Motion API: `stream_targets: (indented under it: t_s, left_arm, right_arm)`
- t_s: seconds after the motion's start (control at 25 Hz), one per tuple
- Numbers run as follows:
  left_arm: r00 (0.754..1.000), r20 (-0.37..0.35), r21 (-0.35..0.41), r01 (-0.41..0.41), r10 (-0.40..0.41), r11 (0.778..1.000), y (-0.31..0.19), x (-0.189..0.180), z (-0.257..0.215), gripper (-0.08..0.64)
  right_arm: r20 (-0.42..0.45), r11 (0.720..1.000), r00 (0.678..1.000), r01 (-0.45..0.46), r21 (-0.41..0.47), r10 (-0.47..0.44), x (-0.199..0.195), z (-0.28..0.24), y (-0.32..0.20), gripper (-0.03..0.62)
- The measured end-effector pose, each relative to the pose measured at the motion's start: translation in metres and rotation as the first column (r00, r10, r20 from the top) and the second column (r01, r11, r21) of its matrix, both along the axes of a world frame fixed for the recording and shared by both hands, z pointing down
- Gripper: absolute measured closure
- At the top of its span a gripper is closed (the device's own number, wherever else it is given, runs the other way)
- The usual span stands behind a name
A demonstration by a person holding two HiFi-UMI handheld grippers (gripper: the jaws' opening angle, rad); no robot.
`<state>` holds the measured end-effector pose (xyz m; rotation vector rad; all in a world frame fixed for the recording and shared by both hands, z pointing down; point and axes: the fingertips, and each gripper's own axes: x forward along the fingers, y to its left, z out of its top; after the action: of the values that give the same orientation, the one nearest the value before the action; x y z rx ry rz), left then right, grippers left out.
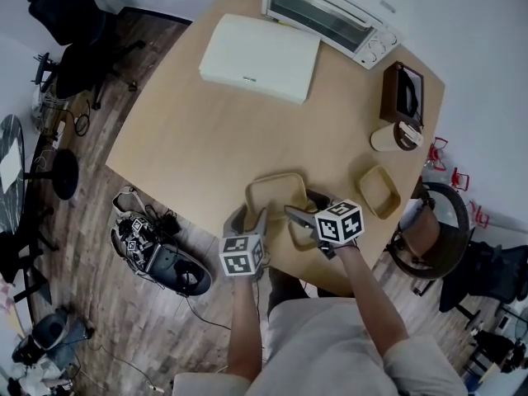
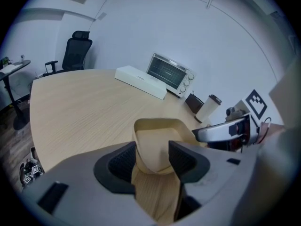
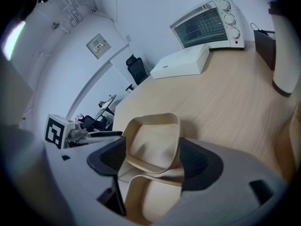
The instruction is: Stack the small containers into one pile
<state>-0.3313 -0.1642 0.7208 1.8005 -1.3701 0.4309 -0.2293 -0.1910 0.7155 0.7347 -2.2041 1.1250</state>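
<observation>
Three beige containers are on the wooden table (image 1: pixel 190 130). In the head view the widest container (image 1: pixel 276 195) lies near the front edge, and my left gripper (image 1: pixel 257 215) reaches its near corner. In the left gripper view, the left gripper (image 2: pixel 152 157) is shut on that corner of the container (image 2: pixel 157 140), which looks pinched. My right gripper (image 1: pixel 295 214) is shut on a smaller container (image 1: pixel 301 236) just to the right. The right gripper view shows this smaller container (image 3: pixel 148 197) between the pads, with the wide container (image 3: pixel 155 142) overlapping its far rim. A third container (image 1: pixel 378 191) sits apart at the right.
A white toaster oven (image 1: pixel 330 11) and a flat white box (image 1: pixel 260 56) stand at the far side. A dark brown holder (image 1: pixel 403 93) and a paper cup (image 1: pixel 388 137) are at the right edge. Office chairs (image 1: pixel 66 15) and shoes (image 1: pixel 157 250) are on the floor.
</observation>
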Motion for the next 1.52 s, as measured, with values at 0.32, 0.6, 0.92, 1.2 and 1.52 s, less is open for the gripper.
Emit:
stream_targets:
  t_s: [0.32, 0.6, 0.92, 1.2, 1.52]
  left_arm:
    - [0.998, 0.009, 0.051, 0.057, -0.057, 0.997, 0.0, 0.0, -0.03, 0.348]
    - [0.997, 0.017, 0.093, 0.067, -0.069, 0.993, 0.011, 0.013, -0.06, 0.348]
    - [0.996, 0.019, 0.118, 0.081, -0.084, 0.99, 0.031, 0.044, -0.083, 0.348]
    - [0.998, -0.011, 0.095, 0.066, -0.065, 0.993, 0.056, 0.073, -0.081, 0.36]
    - [0.999, 0.014, 0.067, -0.041, 0.04, 0.997, 0.064, 0.117, -0.072, 0.36]
  right_arm:
    - [0.045, 0.998, 0.999, 0.01, 0.059, -0.012, -0.002, -0.028, -0.003, 0.235]
    - [0.075, 0.995, 0.997, 0.028, 0.101, -0.035, 0.007, -0.053, 0.006, 0.232]
    - [0.077, 0.987, 0.994, 0.065, 0.146, -0.077, 0.032, -0.069, 0.025, 0.219]
    - [0.056, 0.979, 0.992, 0.105, 0.177, -0.116, 0.061, -0.073, 0.05, 0.219]
    - [0.018, 0.981, 0.996, 0.085, 0.173, -0.089, 0.105, -0.062, 0.063, 0.219]
